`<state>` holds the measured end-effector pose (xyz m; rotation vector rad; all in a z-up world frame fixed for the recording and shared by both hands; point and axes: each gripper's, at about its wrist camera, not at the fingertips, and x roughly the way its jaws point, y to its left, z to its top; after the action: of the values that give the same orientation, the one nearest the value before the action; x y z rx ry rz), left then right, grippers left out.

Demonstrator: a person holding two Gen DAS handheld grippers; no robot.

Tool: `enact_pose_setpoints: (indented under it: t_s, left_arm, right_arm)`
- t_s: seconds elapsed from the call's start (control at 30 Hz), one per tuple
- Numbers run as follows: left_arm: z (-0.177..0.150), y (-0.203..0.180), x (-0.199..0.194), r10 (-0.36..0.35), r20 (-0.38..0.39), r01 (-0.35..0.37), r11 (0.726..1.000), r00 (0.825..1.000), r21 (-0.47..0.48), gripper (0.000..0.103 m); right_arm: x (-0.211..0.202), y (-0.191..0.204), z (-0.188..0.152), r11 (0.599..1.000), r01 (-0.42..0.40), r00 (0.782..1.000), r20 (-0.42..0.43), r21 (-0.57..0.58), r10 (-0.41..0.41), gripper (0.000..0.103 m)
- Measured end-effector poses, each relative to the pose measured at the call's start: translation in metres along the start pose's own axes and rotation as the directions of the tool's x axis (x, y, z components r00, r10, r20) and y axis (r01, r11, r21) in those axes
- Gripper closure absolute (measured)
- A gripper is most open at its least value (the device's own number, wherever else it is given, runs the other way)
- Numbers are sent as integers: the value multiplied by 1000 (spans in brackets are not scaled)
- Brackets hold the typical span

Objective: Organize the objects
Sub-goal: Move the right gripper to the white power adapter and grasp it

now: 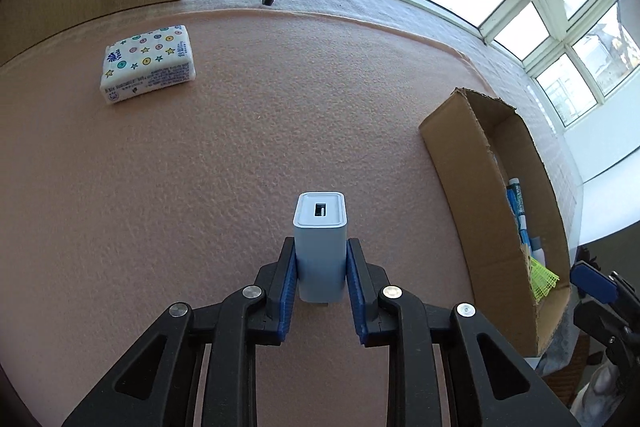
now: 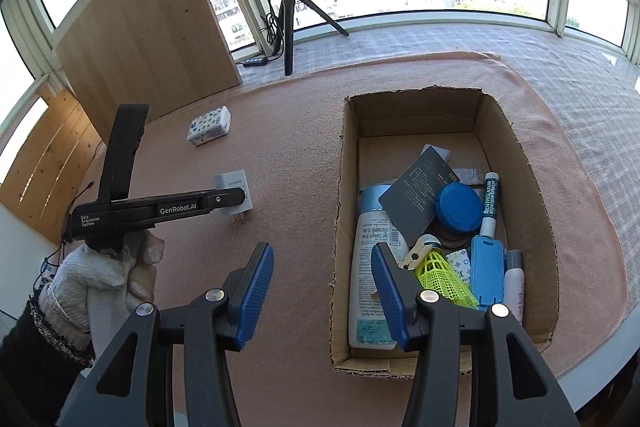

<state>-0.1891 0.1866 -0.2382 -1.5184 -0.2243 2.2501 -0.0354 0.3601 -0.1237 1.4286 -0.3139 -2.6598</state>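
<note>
A white USB charger [image 1: 320, 247] sits between the blue pads of my left gripper [image 1: 320, 259], which is shut on its sides, USB port facing away. The right wrist view shows that gripper [image 2: 236, 195] in a gloved hand [image 2: 100, 271], holding the charger [image 2: 232, 183] with its prongs down, just over the pink cloth. My right gripper [image 2: 321, 251] hangs open and holds nothing, above the left rim of the cardboard box [image 2: 340, 187]. A star-patterned tissue pack [image 1: 148, 63] lies far left on the cloth, also seen as the tissue pack [image 2: 209, 125].
The box [image 1: 476, 147] holds a lotion bottle [image 2: 368, 267], a blue lid [image 2: 458, 209], a yellow shuttlecock [image 2: 444, 275], a lip balm tube [image 2: 490, 203] and a blue case [image 2: 486, 275]. A tripod [image 2: 288, 27], a wooden board [image 2: 148, 39] and windows stand behind.
</note>
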Motion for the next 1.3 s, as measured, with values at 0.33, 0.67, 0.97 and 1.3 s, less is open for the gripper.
enact_pose_setpoints:
  t_s: [0.33, 0.67, 0.97, 1.3]
  left_arm:
    - [-14, 38, -24, 70, 25, -69, 997, 997, -34, 52]
    - [-32, 65, -40, 40, 41, -36, 995, 998, -90, 52]
    - [-30, 59, -31, 11, 30, -8, 996, 999, -90, 53]
    - [-28, 51, -22, -20, 4, 21, 997, 1000, -69, 65]
  right_arm:
    - [44, 48, 14, 989, -129, 989, -80, -73, 123, 56]
    - [88, 80, 42, 969, -235, 964, -147, -79, 222, 56]
    - [147, 98, 54, 953, -302, 918, -272, -15, 287, 56]
    - [191, 103, 56, 938, -340, 869, -358, 71, 342, 70]
